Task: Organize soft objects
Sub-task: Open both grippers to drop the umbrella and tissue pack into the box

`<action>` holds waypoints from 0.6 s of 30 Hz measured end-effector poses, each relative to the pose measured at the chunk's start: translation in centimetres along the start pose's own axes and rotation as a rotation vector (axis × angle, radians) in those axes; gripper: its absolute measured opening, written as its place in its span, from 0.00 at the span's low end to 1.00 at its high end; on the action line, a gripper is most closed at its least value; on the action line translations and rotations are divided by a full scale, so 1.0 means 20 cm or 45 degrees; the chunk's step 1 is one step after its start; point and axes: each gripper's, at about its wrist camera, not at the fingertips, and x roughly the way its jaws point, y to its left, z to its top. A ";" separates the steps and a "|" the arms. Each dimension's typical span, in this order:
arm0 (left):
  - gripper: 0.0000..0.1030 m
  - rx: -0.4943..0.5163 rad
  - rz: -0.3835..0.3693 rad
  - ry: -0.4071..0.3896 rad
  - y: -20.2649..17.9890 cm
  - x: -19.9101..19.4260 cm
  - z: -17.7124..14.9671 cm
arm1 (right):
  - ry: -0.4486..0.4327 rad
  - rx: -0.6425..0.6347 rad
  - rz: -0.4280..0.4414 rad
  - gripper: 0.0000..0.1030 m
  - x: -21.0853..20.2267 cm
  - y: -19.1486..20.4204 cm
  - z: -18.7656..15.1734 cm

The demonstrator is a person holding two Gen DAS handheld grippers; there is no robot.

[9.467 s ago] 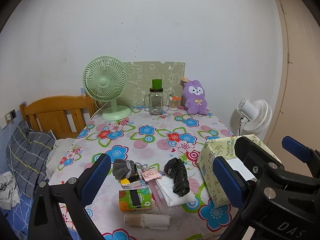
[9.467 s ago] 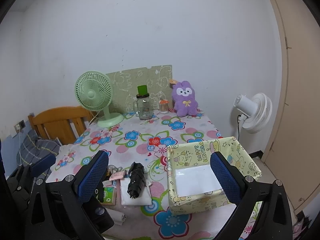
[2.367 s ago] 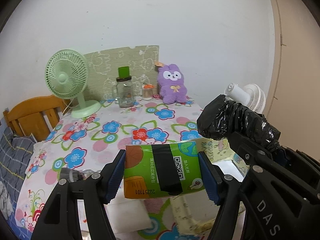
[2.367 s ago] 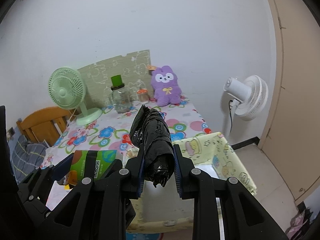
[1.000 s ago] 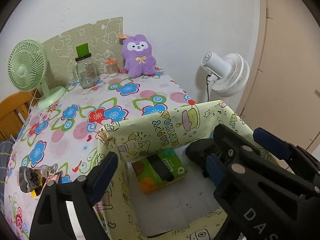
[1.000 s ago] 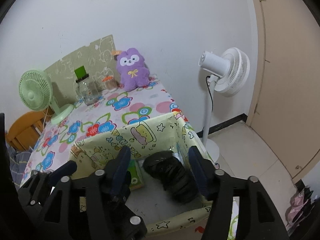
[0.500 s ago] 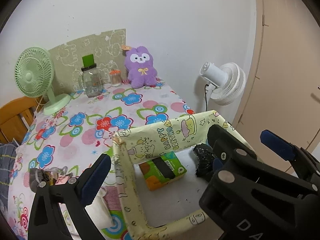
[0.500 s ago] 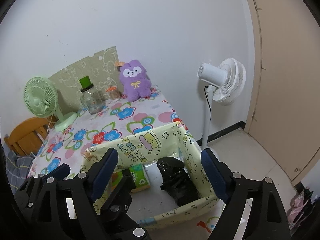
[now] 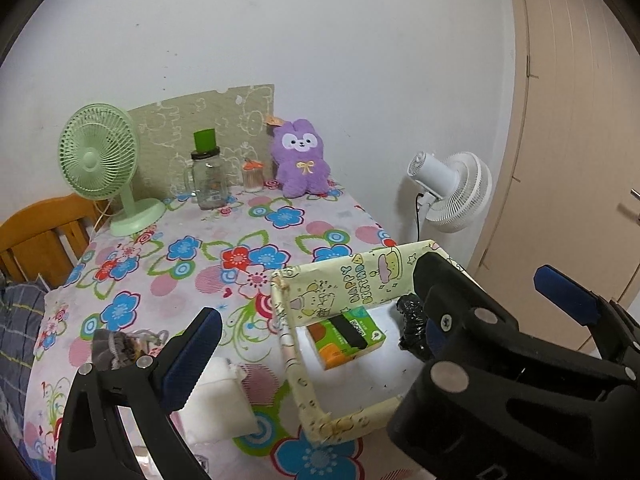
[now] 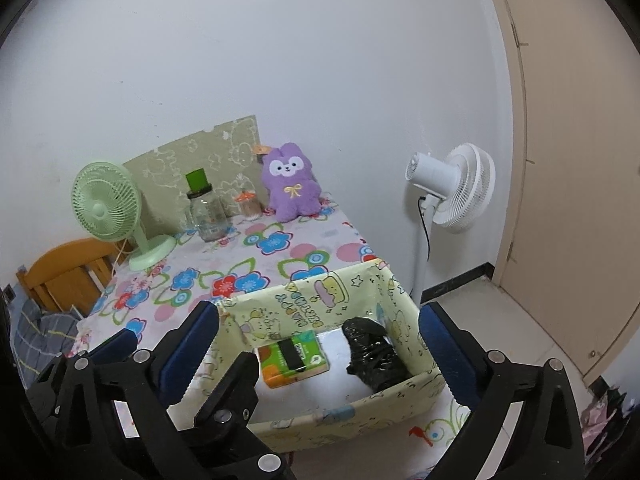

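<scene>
A yellow patterned box [image 9: 352, 276] [image 10: 304, 304] stands at the table's near right corner. Inside it lie a green tissue pack [image 9: 346, 336] [image 10: 294, 358] and a black plastic bag bundle [image 9: 412, 326] [image 10: 374, 350]. My left gripper [image 9: 316, 348] is open and empty above the box's left wall. My right gripper [image 10: 320, 344] is open and empty above the box. A white folded cloth [image 9: 216, 400] and a grey sock [image 9: 108, 346] lie on the table left of the box.
A purple plush rabbit [image 9: 302, 158], a glass jar with a green lid [image 9: 208, 176], a small jar [image 9: 253, 176] and a green desk fan [image 9: 104, 164] stand at the table's far side. A white floor fan [image 9: 452, 188] stands right of the table. A wooden chair [image 9: 36, 236] is at the left.
Both grippers carried the tissue pack and black bag over, let them go in the box, and have drawn back and up, open.
</scene>
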 end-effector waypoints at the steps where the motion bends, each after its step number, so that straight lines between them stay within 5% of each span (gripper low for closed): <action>1: 1.00 -0.002 0.001 -0.003 0.01 -0.01 0.00 | -0.006 -0.008 0.002 1.00 -0.02 0.02 0.00; 18: 1.00 -0.039 0.062 -0.071 0.19 -0.19 -0.11 | -0.049 -0.086 0.050 1.00 -0.15 0.22 -0.09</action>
